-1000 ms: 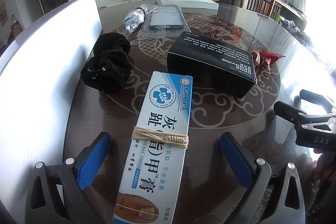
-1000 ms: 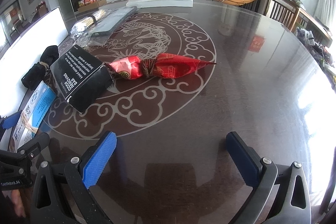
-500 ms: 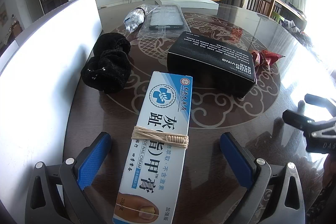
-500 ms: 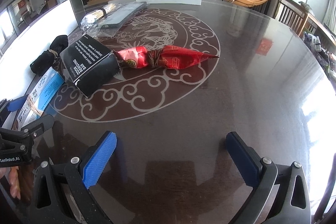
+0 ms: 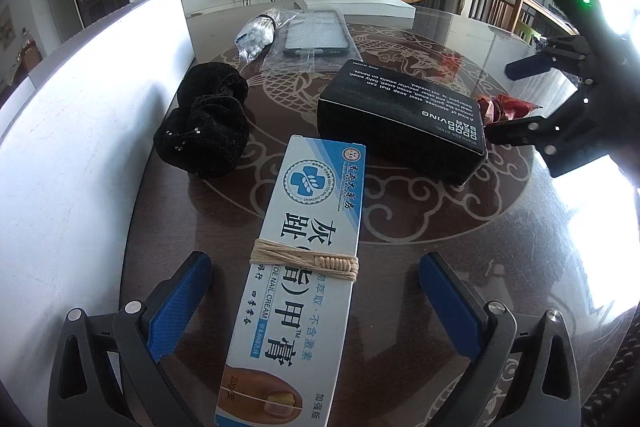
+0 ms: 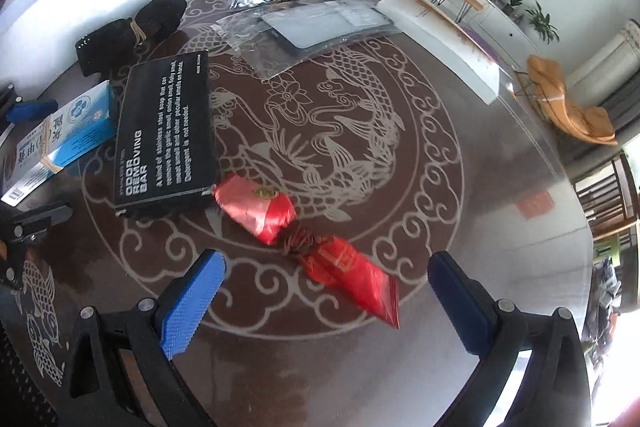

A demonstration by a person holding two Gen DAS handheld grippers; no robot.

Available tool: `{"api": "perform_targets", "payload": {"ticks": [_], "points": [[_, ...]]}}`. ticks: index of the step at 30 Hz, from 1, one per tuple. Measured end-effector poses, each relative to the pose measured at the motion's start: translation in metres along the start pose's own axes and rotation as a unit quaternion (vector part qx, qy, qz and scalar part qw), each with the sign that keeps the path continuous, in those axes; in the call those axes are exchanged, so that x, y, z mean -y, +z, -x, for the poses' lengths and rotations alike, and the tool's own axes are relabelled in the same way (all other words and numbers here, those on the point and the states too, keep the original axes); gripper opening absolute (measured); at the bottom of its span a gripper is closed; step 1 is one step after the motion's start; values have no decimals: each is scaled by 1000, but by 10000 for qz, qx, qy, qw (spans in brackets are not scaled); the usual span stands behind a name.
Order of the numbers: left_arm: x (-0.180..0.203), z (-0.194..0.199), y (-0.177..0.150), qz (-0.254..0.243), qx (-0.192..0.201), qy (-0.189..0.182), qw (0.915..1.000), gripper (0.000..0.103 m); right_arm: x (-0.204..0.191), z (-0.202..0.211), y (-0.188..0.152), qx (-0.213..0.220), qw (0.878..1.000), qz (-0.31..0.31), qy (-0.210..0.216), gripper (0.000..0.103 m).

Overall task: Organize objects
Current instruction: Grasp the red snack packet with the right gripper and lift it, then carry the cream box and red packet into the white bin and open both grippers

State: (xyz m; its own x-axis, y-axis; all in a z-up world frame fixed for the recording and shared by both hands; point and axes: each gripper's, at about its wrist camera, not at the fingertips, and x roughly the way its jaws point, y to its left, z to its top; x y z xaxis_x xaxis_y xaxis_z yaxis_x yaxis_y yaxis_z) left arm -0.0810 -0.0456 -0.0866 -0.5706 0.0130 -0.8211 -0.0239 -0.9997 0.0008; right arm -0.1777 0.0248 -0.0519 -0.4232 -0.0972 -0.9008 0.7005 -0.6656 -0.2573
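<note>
Right wrist view: the right gripper now hangs over the red packet, rolled compared with a second ago, when it pointed at bare table well short of the packet. Its jaws have just been closing slightly but stand wide, one pad on each side of the packet's lower end, neither pressing on it. The packet lies on the table's dragon medallion, its upper end touching the near corner of the black box. This suggests the packet is the next item to be picked up; no grasp is made yet. In the left wrist view the left gripper is unchanged from a second ago: jaws wide, straddling the cream box without contact, the box flat on the table and banded with tan cord. The right gripper has come into that view at upper right, beside the packet. Item count on the table: one red packet, one black box, one cream box, one black cloth bundle, one bagged flat tray, one bag of small white pieces, and one white flat box at the far edge. A white panel stands along the left side.
</note>
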Motion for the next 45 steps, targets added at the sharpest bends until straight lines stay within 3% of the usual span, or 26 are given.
{"api": "perform_targets", "payload": {"ticks": [2,3,5,7,11,16,18,19,22,30,34,39,42,45], "points": [[0,0,0,1,1,0,10000,103,3,-7,4,-26,9986,-234,469,55],[0,0,0,0,1,0,10000,103,8,-5,3,-12,9965,-482,678,49],[-1,0,1,0,0,0,10000,103,10,-3,-4,-146,9933,-842,775,25],[0,0,0,1,-3,-1,10000,103,9,1,-20,-419,9865,-1341,840,25],[-1,-2,6,-162,-290,-106,9994,103,0,21,-60,-585,9598,-2409,1319,25],[-6,-5,14,-184,-502,-368,9979,103,-15,35,-77,-476,9573,-2620,1125,29],[-7,0,13,-251,-297,-353,9986,78,-22,34,-77,-478,9577,-2597,1147,29],[-6,2,12,-371,-171,-234,9989,45,-25,35,-77,-478,9594,-2564,1069,27],[-13,11,7,-234,-79,-504,9984,43,-35,46,-79,-316,9594,-2624,981,23],[-22,78,-5,135,539,-1096,9924,43,-54,92,-95,409,9344,-3204,1499,21],[-39,113,0,358,820,-1280,9877,43,-65,93,-88,381,9425,-3058,1295,21],[-63,150,0,517,1124,-1295,9838,43,-84,70,-85,-145,9604,-2576,1055,23],[-74,165,-2,599,1216,-1284,9824,43,-92,59,-76,-275,9675,-2325,954,31],[-85,173,-1,694,1247,-1325,9809,43,-100,53,-68,-270,9751,-2043,818,26]]}}
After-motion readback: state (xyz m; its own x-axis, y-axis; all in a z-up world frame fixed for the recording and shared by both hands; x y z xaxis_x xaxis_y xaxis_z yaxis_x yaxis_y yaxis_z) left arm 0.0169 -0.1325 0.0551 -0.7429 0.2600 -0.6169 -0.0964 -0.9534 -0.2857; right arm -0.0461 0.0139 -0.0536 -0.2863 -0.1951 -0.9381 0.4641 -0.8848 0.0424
